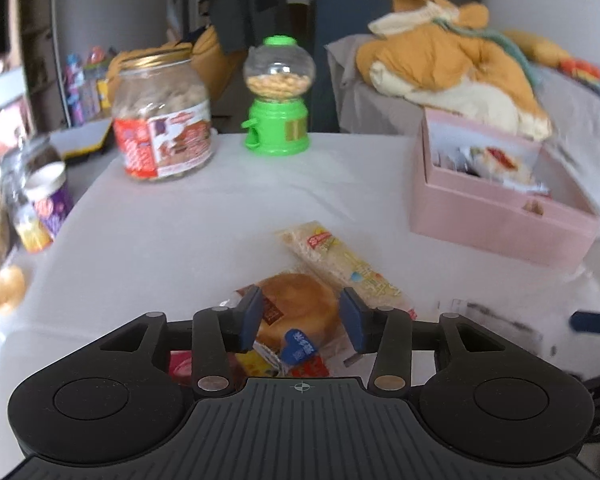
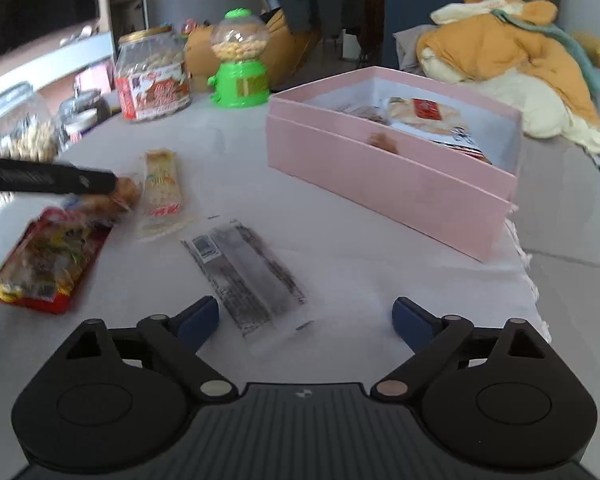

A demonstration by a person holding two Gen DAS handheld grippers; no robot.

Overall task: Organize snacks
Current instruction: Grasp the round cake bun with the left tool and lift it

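Left hand-held gripper (image 1: 300, 318): jaws part-spread on either side of a wrapped bun (image 1: 298, 308), pads not clearly touching it. The bun lies on the white surface (image 1: 180, 216), beside a long cracker pack (image 1: 344, 264). Right hand-held gripper (image 2: 305, 318): jaws wide apart, holding nothing, over a dark-printed flat packet (image 2: 248, 280). Pink box (image 2: 392, 184), snacks inside, stands far right.

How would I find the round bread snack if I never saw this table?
Start at the big pink box on the white table, then look toward the near edge, where loose snack packs lie. The bun sits between the left tongs, beside a long cracker pack. It is the only round, golden-brown one; its neighbours are flat.
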